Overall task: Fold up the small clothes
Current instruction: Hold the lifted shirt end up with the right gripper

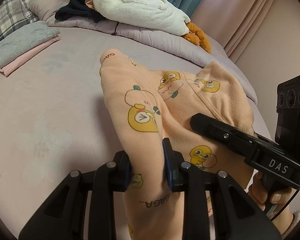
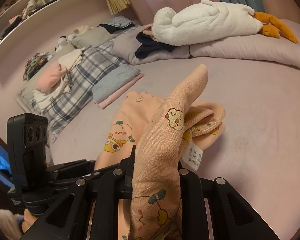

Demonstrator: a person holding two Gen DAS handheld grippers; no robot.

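A white plush goose (image 1: 138, 10) with orange feet is lying along the folded lilac quilt (image 1: 154, 38) at the far side of the bed (image 1: 50, 110), and a dark navy garment (image 1: 78, 10) is bunching up against its head. Off to my left, a grey towel on a pink one is sitting as a neat folded stack (image 1: 24, 46) on the sheet, beside a plaid blanket (image 2: 86, 78) that is carrying a heap of pale clothes (image 2: 56, 76). None of these is touching my work; the only thing crowding me is my own other tool, crossing in from the side. I am holding my left gripper (image 1: 147, 164) low and pointing forward over the mattress, with its fingers (image 1: 167, 150) pressing together on a raised fold of the peach printed garment (image 1: 142, 104). My right gripper (image 2: 156, 172) is coming in at an angle from the right, my right hand (image 1: 270, 192) wrapping around its handle, and it too is pinching a ridge of the same peach cloth, which is standing up in a tall peak between its fingers. The garment is lying in the middle of the bed directly ahead of both tools, partly doubled over, its cartoon duck prints facing up and a white care label (image 2: 192, 156) hanging out just beside the right gripper. The rest of the cloth is resting flat on the lilac sheet, well apart from the folded stack.
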